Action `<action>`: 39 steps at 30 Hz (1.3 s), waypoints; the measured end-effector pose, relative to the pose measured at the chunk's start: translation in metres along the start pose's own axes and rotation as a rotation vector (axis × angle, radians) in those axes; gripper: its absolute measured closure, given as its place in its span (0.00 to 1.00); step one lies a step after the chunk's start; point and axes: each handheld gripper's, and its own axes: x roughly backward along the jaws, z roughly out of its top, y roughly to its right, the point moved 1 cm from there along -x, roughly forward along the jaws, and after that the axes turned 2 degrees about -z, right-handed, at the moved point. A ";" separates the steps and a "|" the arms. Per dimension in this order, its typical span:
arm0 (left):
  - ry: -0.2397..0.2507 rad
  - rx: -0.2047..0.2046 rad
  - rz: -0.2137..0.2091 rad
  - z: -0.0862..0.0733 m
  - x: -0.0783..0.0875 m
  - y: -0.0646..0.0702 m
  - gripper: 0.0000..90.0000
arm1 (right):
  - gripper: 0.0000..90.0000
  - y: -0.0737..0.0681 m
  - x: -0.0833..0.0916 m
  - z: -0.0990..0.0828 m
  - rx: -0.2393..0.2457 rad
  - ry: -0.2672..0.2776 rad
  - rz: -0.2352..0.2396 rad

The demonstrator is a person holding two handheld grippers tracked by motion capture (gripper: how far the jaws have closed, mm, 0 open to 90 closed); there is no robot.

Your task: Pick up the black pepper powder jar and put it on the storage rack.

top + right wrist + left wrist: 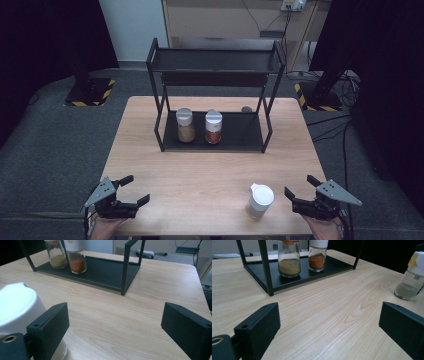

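Here, the wooden tabletop [210, 165] carries a black two-tier rack [215, 95] with two spice jars [199, 126] on its lower shelf. A white-capped shaker jar [260, 201] stands near the front edge, just beside the right tongs [299, 192]. Both the right and the left tongs [134, 190] gape wide, empty.

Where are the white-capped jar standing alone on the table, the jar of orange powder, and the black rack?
white-capped jar [260, 195], high view, on its cap
orange powder jar [213, 131], high view, on its glass body
black rack [215, 59], high view, on its top shelf
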 end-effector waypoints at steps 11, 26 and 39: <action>-0.002 0.002 0.003 0.000 0.000 0.000 0.03 | 0.08 0.003 0.013 0.021 -0.018 0.025 0.041; -0.004 -0.002 0.005 0.000 0.000 0.001 0.03 | 0.07 -0.003 0.024 0.047 -0.010 0.048 0.138; -0.004 -0.001 0.004 0.000 0.000 0.000 0.03 | 0.07 -0.022 0.014 0.057 0.041 0.026 0.216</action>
